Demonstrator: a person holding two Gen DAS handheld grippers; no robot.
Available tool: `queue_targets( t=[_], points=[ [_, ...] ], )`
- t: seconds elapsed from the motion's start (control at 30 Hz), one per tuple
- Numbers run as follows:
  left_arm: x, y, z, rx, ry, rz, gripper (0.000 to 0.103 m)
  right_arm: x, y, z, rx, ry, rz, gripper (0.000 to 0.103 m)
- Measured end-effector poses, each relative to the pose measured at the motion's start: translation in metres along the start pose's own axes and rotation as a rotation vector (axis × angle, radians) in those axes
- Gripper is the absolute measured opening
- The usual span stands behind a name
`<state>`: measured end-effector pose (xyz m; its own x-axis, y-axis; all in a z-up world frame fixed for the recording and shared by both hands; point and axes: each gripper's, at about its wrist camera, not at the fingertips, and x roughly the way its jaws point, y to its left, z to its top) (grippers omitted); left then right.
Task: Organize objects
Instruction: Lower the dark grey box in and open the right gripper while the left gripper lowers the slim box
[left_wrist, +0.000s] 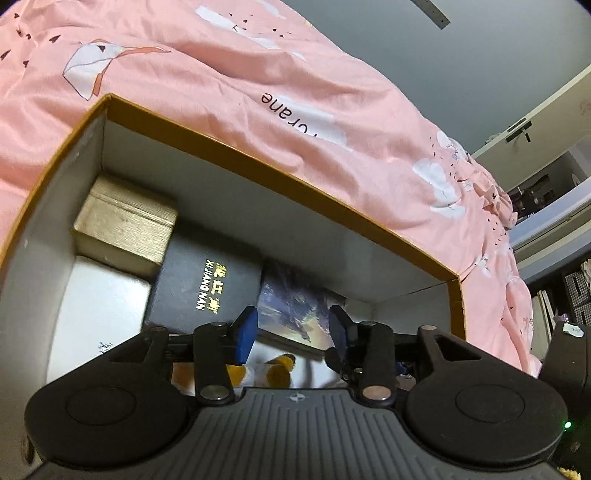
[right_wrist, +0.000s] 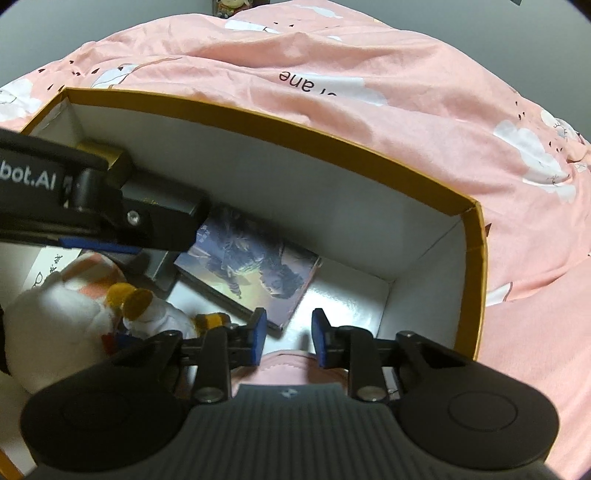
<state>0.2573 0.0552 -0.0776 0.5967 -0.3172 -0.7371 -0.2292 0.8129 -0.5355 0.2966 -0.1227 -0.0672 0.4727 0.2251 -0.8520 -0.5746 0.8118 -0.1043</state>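
An open cardboard box with an orange rim and white inside lies on a pink bedsheet; it also shows in the right wrist view. Inside lie a gold box, a black box with gold lettering, a white box and an illustrated book. A white and orange plush toy lies at the box's near left. My left gripper is open above the plush. My right gripper is open above a pink item in the box.
The pink printed bedsheet surrounds the box. A grey wall and a white cabinet stand beyond the bed at the right. The left gripper's arm crosses the box's left side in the right wrist view.
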Motion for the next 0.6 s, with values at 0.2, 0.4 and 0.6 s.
queue_targets(
  t=[0.2,0.4,0.6],
  points=[
    [0.001,-0.002,-0.005,0.054,-0.020,0.055,0.047,-0.016,-0.003,-0.002,-0.011,0.004,0.050,0.036],
    [-0.002,-0.002,-0.010,0.129,-0.050,0.089,0.048,-0.018,-0.001,0.002,-0.063,0.040,0.096,0.047],
    [-0.008,0.018,-0.001,0.061,-0.047,0.074,0.048,-0.008,-0.003,0.003,-0.107,0.069,0.099,0.052]
  ],
)
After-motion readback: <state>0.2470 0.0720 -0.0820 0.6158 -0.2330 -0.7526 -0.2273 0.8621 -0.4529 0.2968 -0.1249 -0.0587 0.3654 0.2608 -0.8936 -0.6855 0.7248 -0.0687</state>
